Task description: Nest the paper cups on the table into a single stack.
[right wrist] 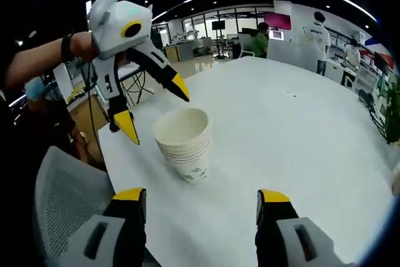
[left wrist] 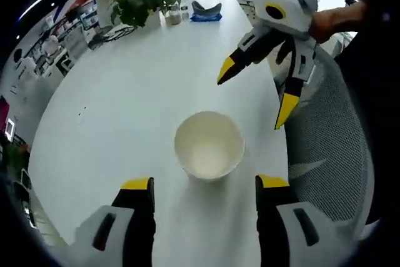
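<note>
Paper cups (right wrist: 185, 142) nested in one stack, upright on the white table (right wrist: 300, 142), axis vertical, mouth up. We see the stack just ahead of both grippers: left gripper (left wrist: 204, 187) spread, empty; right gripper (right wrist: 201, 199) likewise spread, empty.

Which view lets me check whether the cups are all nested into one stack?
The right gripper view: it sees the paper cup stack from the side, with several rims layered one below another. The left gripper view looks down into the top cup's mouth, so the layers are hidden. Both hand-held grippers are open, clear of it.
</note>
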Demonstrator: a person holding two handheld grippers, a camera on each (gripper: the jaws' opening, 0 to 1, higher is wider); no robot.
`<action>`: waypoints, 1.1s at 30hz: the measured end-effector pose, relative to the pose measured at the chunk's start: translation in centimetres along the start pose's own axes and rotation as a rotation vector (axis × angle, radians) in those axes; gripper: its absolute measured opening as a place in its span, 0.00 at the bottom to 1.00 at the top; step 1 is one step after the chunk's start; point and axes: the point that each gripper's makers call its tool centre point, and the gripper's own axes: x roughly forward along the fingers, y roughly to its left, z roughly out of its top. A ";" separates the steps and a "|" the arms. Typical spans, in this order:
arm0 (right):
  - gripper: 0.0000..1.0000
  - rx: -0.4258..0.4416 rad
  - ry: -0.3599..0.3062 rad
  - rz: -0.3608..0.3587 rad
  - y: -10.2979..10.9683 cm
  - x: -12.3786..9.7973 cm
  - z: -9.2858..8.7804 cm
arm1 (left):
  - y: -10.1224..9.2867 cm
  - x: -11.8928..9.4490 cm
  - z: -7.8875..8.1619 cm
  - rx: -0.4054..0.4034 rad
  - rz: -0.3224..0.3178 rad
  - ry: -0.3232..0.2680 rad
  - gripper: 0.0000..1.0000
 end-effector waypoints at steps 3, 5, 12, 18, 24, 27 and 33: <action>0.70 -0.020 -0.013 0.018 -0.3 0.8 1.0 | -0.2 0.6 -0.2 -0.011 0.009 -0.016 0.63; 0.69 -0.053 -0.008 0.027 -0.4 1.4 1.3 | -0.2 0.8 -0.1 -0.032 0.022 -0.042 0.63; 0.68 -0.203 0.038 0.069 -0.4 4.2 1.7 | 0.0 3.0 -1.2 -0.050 0.038 -0.048 0.59; 0.64 -0.282 0.081 0.101 0.3 5.5 1.0 | 0.1 3.4 -0.4 -0.073 0.076 -0.085 0.53; 0.39 -0.343 0.051 0.138 1.4 6.1 2.1 | -0.6 3.8 0.4 -0.093 0.071 -0.107 0.48; 0.36 -0.369 0.068 0.162 1.7 6.8 1.8 | -0.2 4.1 0.2 -0.096 0.072 -0.110 0.45; 0.36 -0.385 0.083 0.171 1.6 6.6 2.0 | 0.0 4.0 0.0 -0.076 0.074 -0.095 0.41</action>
